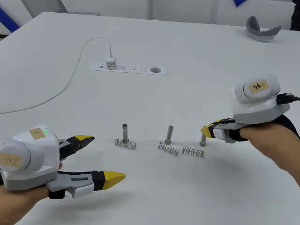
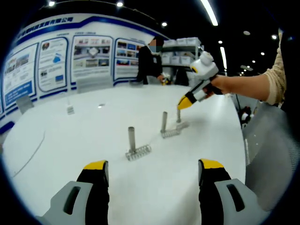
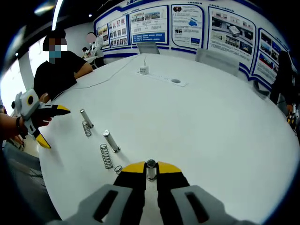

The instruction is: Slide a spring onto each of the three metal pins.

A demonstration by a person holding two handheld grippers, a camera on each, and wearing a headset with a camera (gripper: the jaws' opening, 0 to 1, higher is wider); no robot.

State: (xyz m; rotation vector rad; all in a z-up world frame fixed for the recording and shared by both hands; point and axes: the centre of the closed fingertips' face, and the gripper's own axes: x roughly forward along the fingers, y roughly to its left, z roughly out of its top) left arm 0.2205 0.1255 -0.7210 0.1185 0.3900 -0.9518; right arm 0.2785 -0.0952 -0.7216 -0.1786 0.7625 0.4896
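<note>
Where the head view's lower left corner lies, left hand-held gripper (image 1: 105,158): jaws spread wide, yellow tips pointing right, nothing between them, over the white counter (image 1: 211,84).
Cable (image 1: 70,79): white, curving from the left edge up to a plug in the power strip.
Power strip (image 1: 129,68): white, flat on the counter, upper centre-left.
Left pin (image 1: 125,132): metal, upright on the counter, left of centre, bare.
Left spring (image 1: 126,144): lying flat, touching the foot of the left pin on its lower side.
Middle pin (image 1: 169,134): upright, slightly tilted in the frame, centre, bare.
Middle spring (image 1: 168,149): lying on its side just below the middle pin's foot.
Right spring (image 1: 193,152): lying flat, between the middle spring and the right pin, just below and left of that pin.
Right pin (image 1: 203,140): shortest-looking of the three, upright, right of centre, its top under the yellow tips.
Right hand-held gripper (image 1: 205,131): jaws drawn narrow, tips pointing left and down onto the right pin; in the right gripper view the pin's head sits between the two closed yellow tips at bottom centre.
Grey curved band (image 1: 262,29): on the counter, upper right corner, well apart from the pins.
Left gripper view: the three pins stand in a row running up and to the right, with the right hand-held gripper's tip at the farthest one.
</note>
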